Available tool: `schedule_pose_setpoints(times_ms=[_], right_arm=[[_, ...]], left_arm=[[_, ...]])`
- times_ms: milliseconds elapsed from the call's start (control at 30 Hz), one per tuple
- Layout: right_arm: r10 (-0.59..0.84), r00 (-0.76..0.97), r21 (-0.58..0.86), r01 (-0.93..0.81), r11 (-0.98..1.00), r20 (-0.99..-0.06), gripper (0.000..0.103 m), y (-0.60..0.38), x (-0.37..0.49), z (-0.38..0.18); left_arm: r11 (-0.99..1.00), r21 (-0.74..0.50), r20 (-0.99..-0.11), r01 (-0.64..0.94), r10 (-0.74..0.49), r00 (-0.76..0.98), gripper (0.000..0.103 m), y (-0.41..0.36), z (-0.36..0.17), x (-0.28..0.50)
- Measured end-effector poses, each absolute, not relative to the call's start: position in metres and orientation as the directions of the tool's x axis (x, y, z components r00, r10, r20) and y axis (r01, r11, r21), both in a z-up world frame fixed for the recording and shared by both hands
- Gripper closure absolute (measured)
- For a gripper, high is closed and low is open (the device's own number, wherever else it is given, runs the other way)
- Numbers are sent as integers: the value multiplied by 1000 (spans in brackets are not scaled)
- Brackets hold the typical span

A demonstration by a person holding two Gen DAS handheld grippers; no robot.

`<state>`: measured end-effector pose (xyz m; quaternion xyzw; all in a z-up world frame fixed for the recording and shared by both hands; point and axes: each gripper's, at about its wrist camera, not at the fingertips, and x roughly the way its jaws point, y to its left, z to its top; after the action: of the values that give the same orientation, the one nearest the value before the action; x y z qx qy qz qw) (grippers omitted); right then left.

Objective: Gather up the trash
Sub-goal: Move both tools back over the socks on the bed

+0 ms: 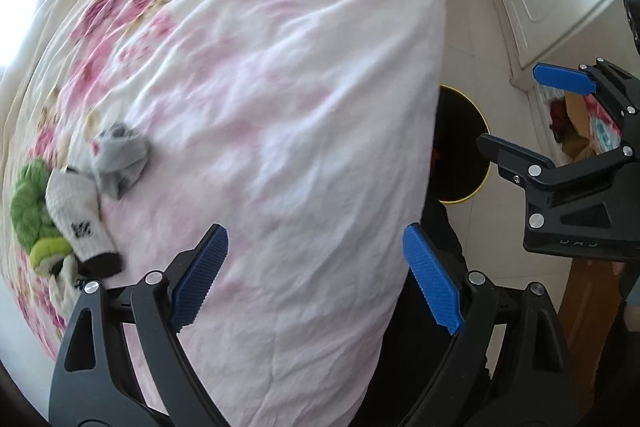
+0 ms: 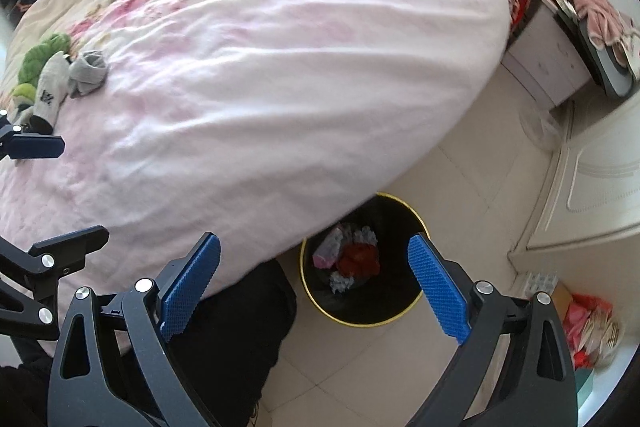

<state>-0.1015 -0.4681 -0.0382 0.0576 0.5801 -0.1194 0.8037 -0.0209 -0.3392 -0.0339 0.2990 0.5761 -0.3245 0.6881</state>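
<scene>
A black bin with a yellow rim (image 2: 308, 283) stands on the floor by the bed's edge; it holds crumpled red, pink and grey pieces (image 2: 352, 259). It also shows in the left wrist view (image 1: 484, 179), half hidden by the quilt. My right gripper (image 2: 316, 275) is open and empty above the bin. My left gripper (image 1: 316, 267) is open and empty over the quilt's edge. A grey sock (image 1: 120, 155), a white sock (image 1: 76, 219) and a green cloth (image 1: 28, 203) lie on the bed at the left; they also show in the right wrist view (image 2: 88, 71).
The bed is covered by a pink floral quilt (image 2: 280, 47). A bedside cabinet (image 2: 552, 63) with pink cloth on top stands at the right. A white door (image 2: 600, 179) and a bag of red and paper items (image 2: 592, 327) are on the right. Tiled floor (image 2: 360, 367) surrounds the bin.
</scene>
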Motion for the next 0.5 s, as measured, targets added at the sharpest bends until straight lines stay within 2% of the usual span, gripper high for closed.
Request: schedule_pose_setpoints(times_ms=[500], right_arm=[[-68, 350, -37, 94, 995, -934, 12, -402, -42, -29]], left_arm=[[756, 34, -980, 653, -104, 171, 15, -263, -16, 5]])
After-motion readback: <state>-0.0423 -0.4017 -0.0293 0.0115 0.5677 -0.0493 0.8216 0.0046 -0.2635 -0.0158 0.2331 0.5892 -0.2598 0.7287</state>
